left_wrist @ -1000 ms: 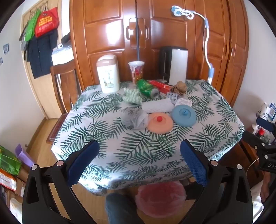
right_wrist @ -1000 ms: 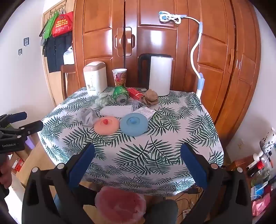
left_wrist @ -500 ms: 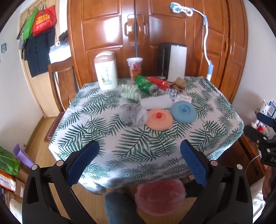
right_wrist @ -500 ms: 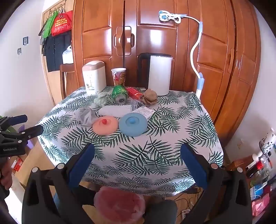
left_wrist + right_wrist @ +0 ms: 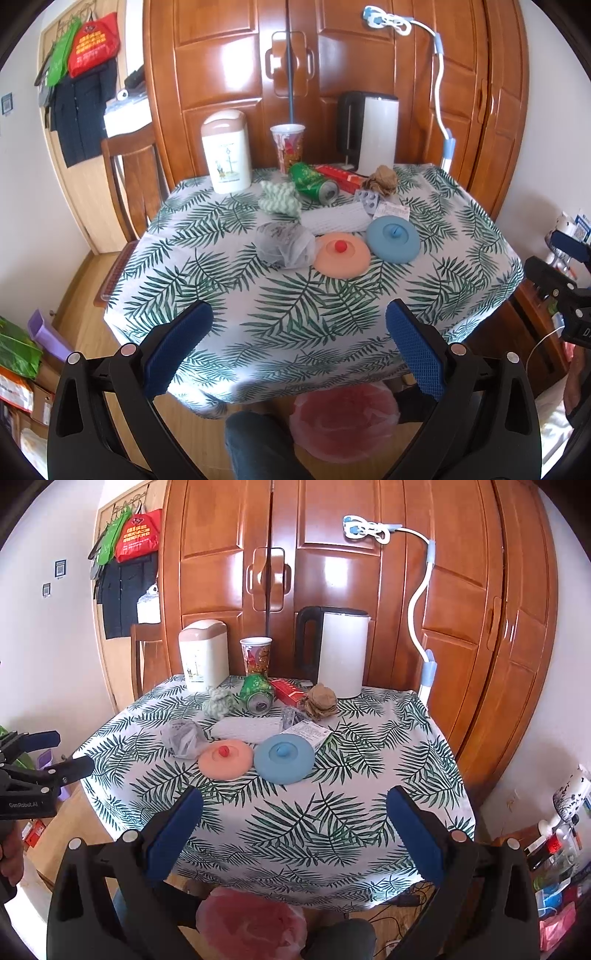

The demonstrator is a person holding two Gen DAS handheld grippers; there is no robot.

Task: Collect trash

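While both the left gripper (image 5: 297, 328) and right gripper (image 5: 293, 812) hang wide apart and empty, reaching for the can (image 5: 312, 182) could roll it off the table (image 5: 295, 314)

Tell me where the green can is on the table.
The green can lies on its side near the table's far edge, in front of the paper cup, between the green-and-white cloth and the red box.
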